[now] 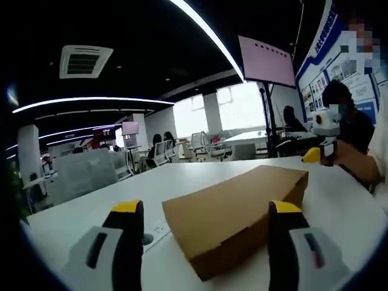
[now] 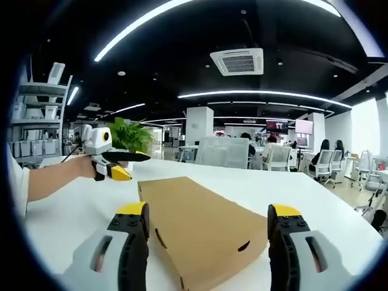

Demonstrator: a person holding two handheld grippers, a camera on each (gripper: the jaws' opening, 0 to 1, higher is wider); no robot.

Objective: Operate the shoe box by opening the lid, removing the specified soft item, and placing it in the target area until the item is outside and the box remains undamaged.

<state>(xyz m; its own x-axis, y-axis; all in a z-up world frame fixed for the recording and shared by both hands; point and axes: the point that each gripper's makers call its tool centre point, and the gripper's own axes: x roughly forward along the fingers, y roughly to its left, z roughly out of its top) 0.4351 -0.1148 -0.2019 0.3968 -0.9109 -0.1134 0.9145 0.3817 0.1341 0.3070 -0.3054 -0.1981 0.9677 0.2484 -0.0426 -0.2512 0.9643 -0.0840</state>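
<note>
A flat brown cardboard shoe box lies on the white table with its lid down. My left gripper is open, its yellow-tipped jaws standing wide on either side of the box's near corner without touching it. In the right gripper view the same box stretches away from me, and my right gripper is open over its near end. The left gripper also appears at the left of that view, held by a hand. The right gripper appears beyond the box's far end in the left gripper view.
A white socket plate sits on the table beside the box. Office chairs, a green plant and shelves stand beyond the table. A person sits at the far right.
</note>
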